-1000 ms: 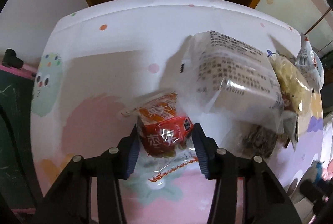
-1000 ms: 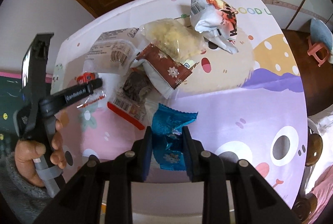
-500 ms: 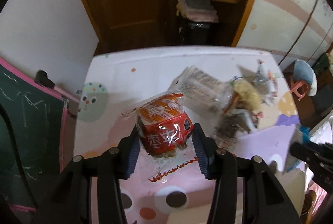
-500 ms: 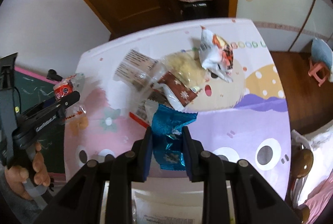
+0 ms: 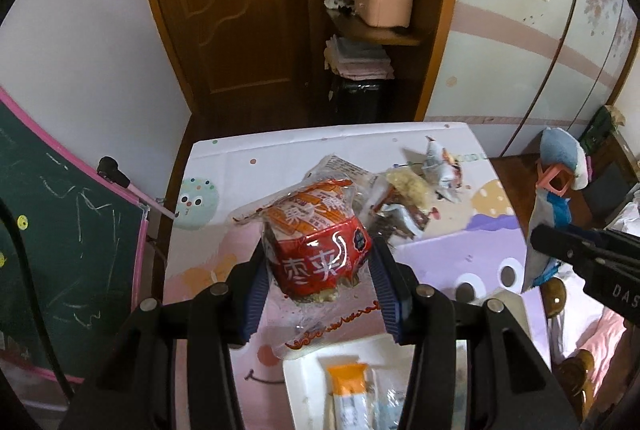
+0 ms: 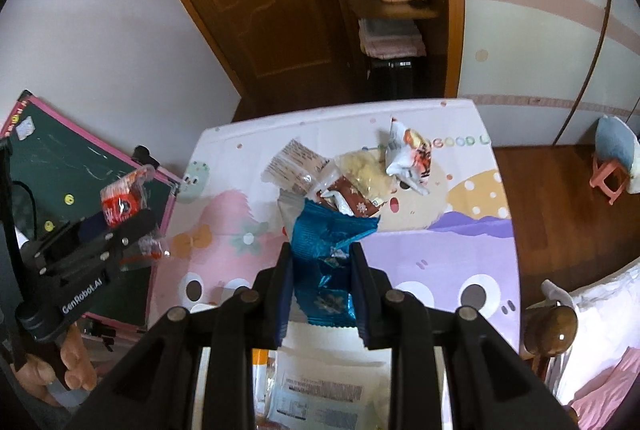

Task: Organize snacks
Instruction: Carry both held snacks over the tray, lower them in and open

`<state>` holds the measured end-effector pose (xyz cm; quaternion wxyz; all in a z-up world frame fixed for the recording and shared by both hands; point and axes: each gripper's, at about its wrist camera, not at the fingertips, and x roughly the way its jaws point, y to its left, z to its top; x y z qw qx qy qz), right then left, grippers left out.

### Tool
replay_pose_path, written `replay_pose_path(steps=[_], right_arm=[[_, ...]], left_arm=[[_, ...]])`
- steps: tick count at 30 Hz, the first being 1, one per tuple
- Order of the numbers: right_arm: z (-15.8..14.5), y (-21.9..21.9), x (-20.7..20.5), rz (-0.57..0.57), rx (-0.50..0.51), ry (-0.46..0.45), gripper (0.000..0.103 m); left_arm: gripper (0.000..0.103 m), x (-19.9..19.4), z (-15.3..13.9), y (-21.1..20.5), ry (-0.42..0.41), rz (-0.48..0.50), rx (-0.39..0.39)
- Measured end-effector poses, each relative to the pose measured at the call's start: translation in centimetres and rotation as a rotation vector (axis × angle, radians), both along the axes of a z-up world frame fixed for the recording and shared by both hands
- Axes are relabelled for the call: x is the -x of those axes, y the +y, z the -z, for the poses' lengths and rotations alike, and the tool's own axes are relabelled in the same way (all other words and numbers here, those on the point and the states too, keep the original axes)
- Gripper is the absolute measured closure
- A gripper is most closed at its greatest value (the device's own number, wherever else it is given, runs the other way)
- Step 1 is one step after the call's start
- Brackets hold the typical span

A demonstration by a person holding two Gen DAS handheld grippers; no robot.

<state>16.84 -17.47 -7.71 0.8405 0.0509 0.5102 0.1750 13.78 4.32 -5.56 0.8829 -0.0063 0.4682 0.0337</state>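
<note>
Snacks were aloft in both hands; the left gripper clamped a red packet, its white tray directly below at 6 o'clock; the right gripper pinched a blue packet, long axis upright, above the desk.

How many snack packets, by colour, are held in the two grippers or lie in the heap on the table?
red packet, held: 1
blue packet, held: 1
white packet: 1
brown packet: 1
dark packet: 1
clear packet with print: 1
clear packet of yellow snacks: 1
Total: 7
</note>
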Motion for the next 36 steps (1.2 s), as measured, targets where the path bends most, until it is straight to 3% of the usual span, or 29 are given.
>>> replay_pose_path(steps=[8, 20, 28, 36], right_arm=[[-2.5, -2.2, 4.2, -0.018, -0.023, -0.045, 0.077], [-3.1, -3.0, 10.3, -0.078, -0.034, -0.027, 0.077], [-2.5, -3.5, 13.3, -0.092, -0.039, 0.004, 0.077], [-0.1, -3.1, 15.3, -0.082, 0.043, 0.063, 0.077]], left_arm=[[0.056, 4.6, -1.7, -2.6, -0.008, 0.010, 0.018], [0.056, 10.2, -1.9, -6.1, -0.014, 0.022, 0.037], [0.056, 12.8, -0.8, -8.0, 0.003, 0.030, 0.030], [0.056, 15.0, 1.7, -7.5, 0.040, -0.007, -0.004]])
